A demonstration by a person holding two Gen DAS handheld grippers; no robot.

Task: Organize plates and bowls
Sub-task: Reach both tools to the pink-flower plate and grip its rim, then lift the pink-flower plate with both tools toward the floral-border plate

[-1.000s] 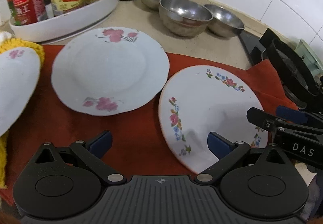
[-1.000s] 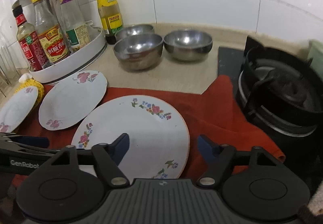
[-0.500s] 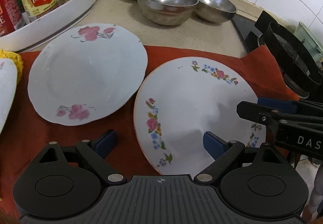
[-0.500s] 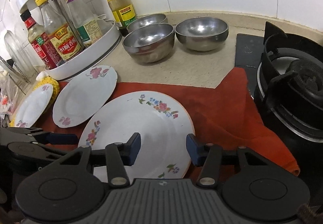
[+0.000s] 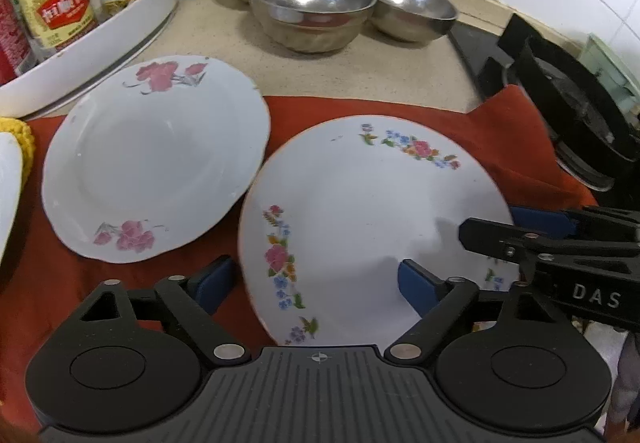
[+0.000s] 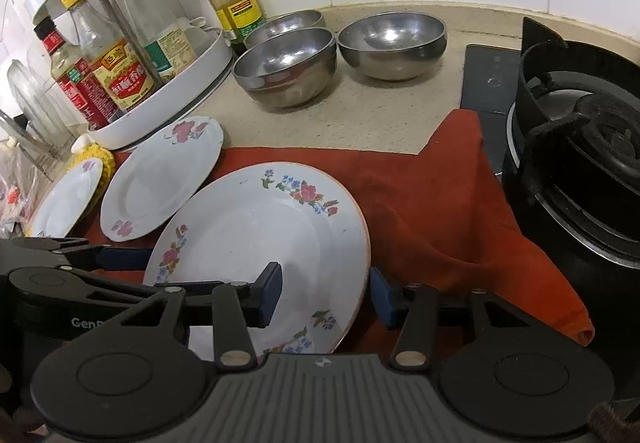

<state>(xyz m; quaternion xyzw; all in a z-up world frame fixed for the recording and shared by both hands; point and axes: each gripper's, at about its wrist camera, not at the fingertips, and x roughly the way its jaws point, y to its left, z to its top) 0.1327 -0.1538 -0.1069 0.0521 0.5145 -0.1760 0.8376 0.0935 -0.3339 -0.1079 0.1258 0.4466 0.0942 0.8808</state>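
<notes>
The right gripper (image 6: 326,293) is held with jaws parted around the near right rim of the large plate (image 6: 256,239), not yet clamped. The left gripper (image 5: 316,283) is spread wide across its near left edge. The plate is laid on a red cloth (image 6: 432,211), just beside a smaller plate (image 5: 152,171). Three steel bowls (image 5: 312,7) are set behind.
</notes>
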